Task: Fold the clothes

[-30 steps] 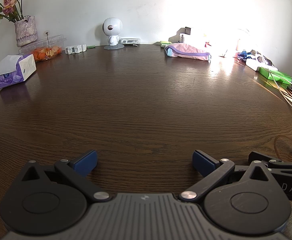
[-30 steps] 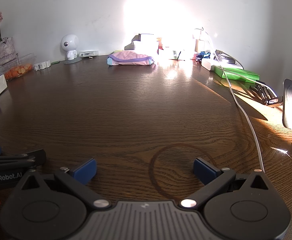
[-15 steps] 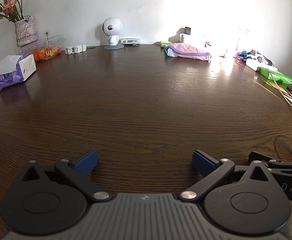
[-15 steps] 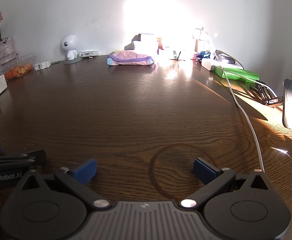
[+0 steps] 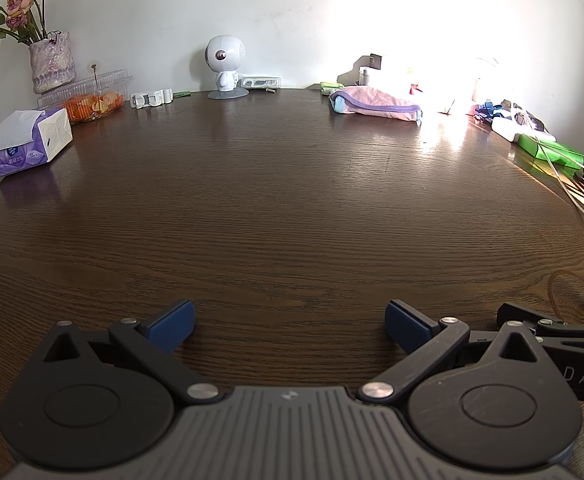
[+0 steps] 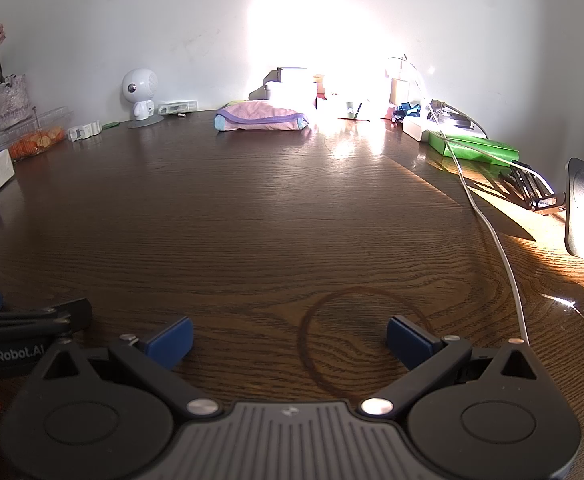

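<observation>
Both of our grippers sit low at the bottom of their frames, side by side over the dark wooden table (image 5: 292,208): the left gripper (image 5: 289,322) spread wide and holding nothing, the right gripper (image 6: 289,334) likewise released and empty. Between them and the garment we see only bare wood. A white cable (image 6: 488,224) runs down the right of the right wrist frame, close to our right fingers, and we judge a forward reach could snag it and drag the clutter it leads to. Farthest off, in the upper middle of both frames against the wall, lies the pink cloth bundle (image 5: 374,101), well apart from both grippers. Glare washes out the area beside it, so it may already be folded; we cannot say.
</observation>
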